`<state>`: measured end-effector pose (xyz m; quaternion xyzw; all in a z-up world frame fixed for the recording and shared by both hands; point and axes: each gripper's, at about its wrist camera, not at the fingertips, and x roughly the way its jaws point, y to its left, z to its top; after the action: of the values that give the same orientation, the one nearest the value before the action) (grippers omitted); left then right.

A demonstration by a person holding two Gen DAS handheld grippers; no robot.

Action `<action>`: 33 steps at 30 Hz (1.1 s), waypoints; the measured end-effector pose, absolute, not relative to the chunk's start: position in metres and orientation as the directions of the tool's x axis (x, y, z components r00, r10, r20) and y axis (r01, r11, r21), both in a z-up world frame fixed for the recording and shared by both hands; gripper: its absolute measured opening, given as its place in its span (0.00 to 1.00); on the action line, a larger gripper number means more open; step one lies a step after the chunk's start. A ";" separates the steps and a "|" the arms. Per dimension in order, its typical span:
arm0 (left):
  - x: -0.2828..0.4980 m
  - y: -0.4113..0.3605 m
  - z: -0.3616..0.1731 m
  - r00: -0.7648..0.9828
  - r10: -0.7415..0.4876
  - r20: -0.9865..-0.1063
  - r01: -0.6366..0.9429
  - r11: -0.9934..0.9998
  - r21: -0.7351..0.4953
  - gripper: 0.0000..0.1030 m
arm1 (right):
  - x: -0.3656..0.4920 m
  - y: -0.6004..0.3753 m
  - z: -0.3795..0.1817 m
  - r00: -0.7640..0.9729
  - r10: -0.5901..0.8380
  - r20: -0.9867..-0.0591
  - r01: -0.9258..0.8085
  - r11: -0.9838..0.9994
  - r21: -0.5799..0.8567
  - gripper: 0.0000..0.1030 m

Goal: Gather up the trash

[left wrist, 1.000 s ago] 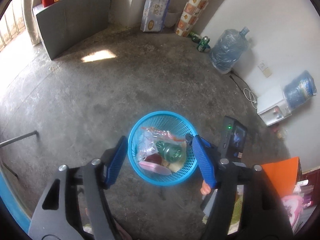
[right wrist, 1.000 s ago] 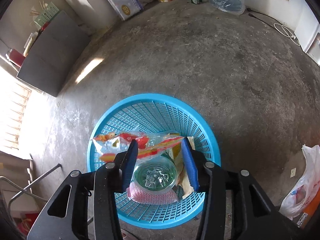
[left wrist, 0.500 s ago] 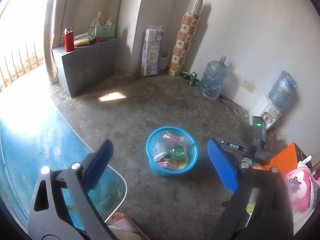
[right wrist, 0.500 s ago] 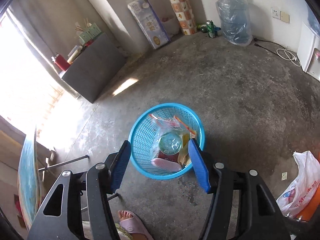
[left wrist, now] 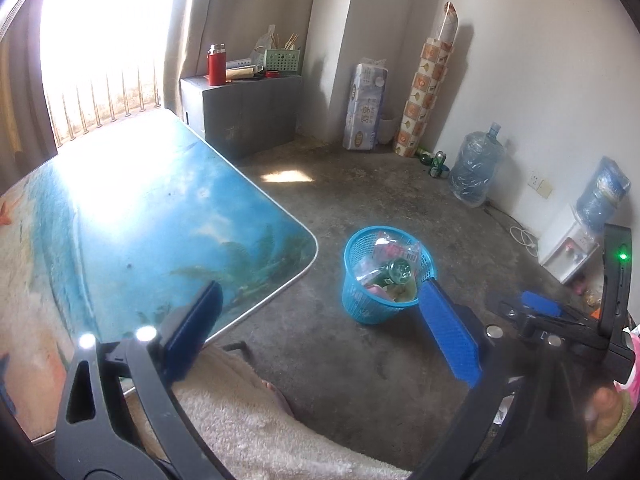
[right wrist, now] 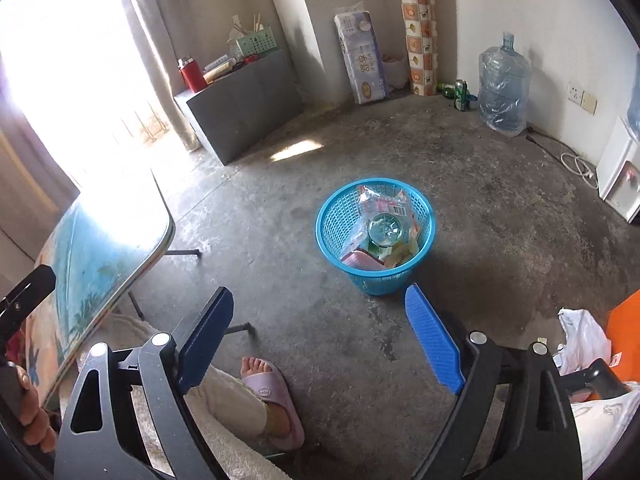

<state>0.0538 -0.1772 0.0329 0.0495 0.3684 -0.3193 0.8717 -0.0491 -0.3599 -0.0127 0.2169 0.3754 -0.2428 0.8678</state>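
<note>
Beach-print table (left wrist: 152,216) – grey cabinet (left wrist: 248,116), water jug (right wrist: 503,92) by wall.

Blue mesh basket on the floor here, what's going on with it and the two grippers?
A seated person holds a gripper in each hand, both aimed at the round blue plastic mesh basket on the concrete floor. It already holds trash: a clear-green plastic bottle, crinkly plastic wrappers and something pink. The left gripper and the right gripper are open and empty, their jaws having just opened wider. No trash shows on the blue beach-print tabletop.
</note>
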 end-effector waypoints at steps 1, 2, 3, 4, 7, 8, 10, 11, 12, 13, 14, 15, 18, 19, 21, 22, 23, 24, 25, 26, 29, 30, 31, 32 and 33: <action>0.051 -0.174 0.030 0.531 -0.507 -0.679 0.582 0.801 -0.143 0.92 | -0.050 -0.350 -0.010 0.599 -0.284 -0.749 0.584 0.795 0.165 0.87; 0.047 -0.171 0.027 0.530 -0.499 -0.686 0.577 0.804 -0.139 0.92 | -0.051 -0.341 -0.009 0.597 -0.306 -0.742 0.582 0.801 0.138 0.90; 0.043 -0.168 0.025 0.530 -0.491 -0.691 0.572 0.809 -0.135 0.92 | -0.051 -0.332 -0.007 0.592 -0.323 -0.738 0.583 0.804 0.115 0.90; 0.040 -0.165 0.022 0.534 -0.481 -0.695 0.567 0.814 -0.127 0.92 | -0.052 -0.325 -0.006 0.588 -0.336 -0.735 0.583 0.807 0.097 0.91; 0.032 -0.161 0.016 0.551 -0.449 -0.704 0.558 0.825 -0.090 0.92 | -0.050 -0.309 -0.002 0.577 -0.364 -0.731 0.581 0.812 0.055 0.93; 0.030 -0.161 0.016 0.557 -0.438 -0.706 0.555 0.828 -0.076 0.92 | -0.051 -0.305 -0.001 0.565 -0.381 -0.732 0.588 0.808 0.034 0.93; 0.027 -0.159 0.019 0.569 -0.429 -0.701 0.555 0.830 -0.057 0.92 | -0.049 -0.301 0.001 0.544 -0.415 -0.729 0.606 0.796 0.000 0.94; 0.026 -0.159 0.021 0.579 -0.427 -0.695 0.552 0.832 -0.052 0.92 | -0.050 -0.300 0.002 0.538 -0.423 -0.729 0.610 0.792 -0.010 0.94; 0.025 -0.159 0.024 0.586 -0.428 -0.688 0.550 0.834 -0.051 0.92 | -0.051 -0.300 0.003 0.530 -0.432 -0.729 0.618 0.786 -0.017 0.94; 0.025 -0.158 0.026 0.592 -0.428 -0.683 0.546 0.836 -0.051 0.92 | -0.051 -0.299 0.004 0.521 -0.444 -0.729 0.629 0.777 -0.024 0.94; 0.023 -0.158 0.027 0.599 -0.424 -0.679 0.541 0.840 -0.047 0.92 | -0.052 -0.299 0.005 0.511 -0.458 -0.727 0.641 0.767 -0.033 0.94; 0.023 -0.157 0.028 0.608 -0.417 -0.676 0.534 0.844 -0.040 0.92 | -0.053 -0.298 0.007 0.502 -0.473 -0.724 0.652 0.757 -0.042 0.94; 0.023 -0.155 0.030 0.628 -0.391 -0.673 0.509 0.860 -0.024 0.92 | -0.057 -0.296 0.013 0.479 -0.520 -0.708 0.682 0.727 -0.072 0.94; 0.023 -0.154 0.030 0.631 -0.385 -0.674 0.501 0.865 -0.025 0.92 | -0.058 -0.295 0.014 0.475 -0.532 -0.701 0.691 0.718 -0.078 0.94; 0.024 -0.151 0.031 0.640 -0.370 -0.673 0.483 0.876 -0.022 0.92 | -0.059 -0.295 0.016 0.468 -0.549 -0.693 0.704 0.705 -0.083 0.94; 0.023 -0.149 0.031 0.650 -0.362 -0.668 0.472 0.881 -0.018 0.92 | -0.060 -0.296 0.016 0.466 -0.548 -0.694 0.708 0.702 -0.079 0.94; 0.023 -0.148 0.032 0.658 -0.356 -0.663 0.464 0.886 -0.015 0.92 | -0.060 -0.297 0.016 0.462 -0.548 -0.697 0.714 0.696 -0.075 0.94; 0.023 -0.146 0.033 0.662 -0.353 -0.661 0.459 0.888 -0.016 0.92 | -0.060 -0.297 0.015 0.457 -0.548 -0.701 0.720 0.691 -0.071 0.94; 0.024 -0.147 0.033 0.663 -0.352 -0.661 0.454 0.891 -0.019 0.92 | -0.060 -0.298 0.014 0.451 -0.548 -0.704 0.724 0.686 -0.070 0.94; 0.024 -0.146 0.033 0.665 -0.348 -0.661 0.449 0.893 -0.018 0.92 | -0.059 -0.298 0.013 0.444 -0.551 -0.707 0.728 0.681 -0.073 0.94; 0.023 -0.146 0.032 0.675 -0.325 -0.663 0.435 0.901 0.002 0.92 | -0.058 -0.298 0.010 0.426 -0.562 -0.709 0.736 0.671 -0.090 0.94; 0.023 -0.147 0.032 0.678 -0.314 -0.665 0.428 0.904 0.010 0.92 | -0.057 -0.296 0.010 0.422 -0.567 -0.707 0.737 0.669 -0.096 0.94; 0.023 -0.147 0.032 0.680 -0.308 -0.666 0.423 0.906 0.013 0.92 | -0.057 -0.296 0.010 0.419 -0.571 -0.706 0.738 0.667 -0.101 0.94; 0.023 -0.147 0.032 0.680 -0.303 -0.667 0.420 0.907 0.016 0.92 | -0.057 -0.296 0.010 0.416 -0.573 -0.706 0.739 0.665 -0.104 0.94; 0.023 -0.146 0.031 0.682 -0.295 -0.669 0.415 0.910 0.022 0.92 | -0.056 -0.296 0.010 0.413 -0.575 -0.706 0.741 0.663 -0.106 0.94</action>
<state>0.0234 -0.1464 0.0314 0.0862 0.3480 -0.1945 0.9130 -0.0564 -0.2963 0.0097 0.1118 0.3706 -0.3949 0.8332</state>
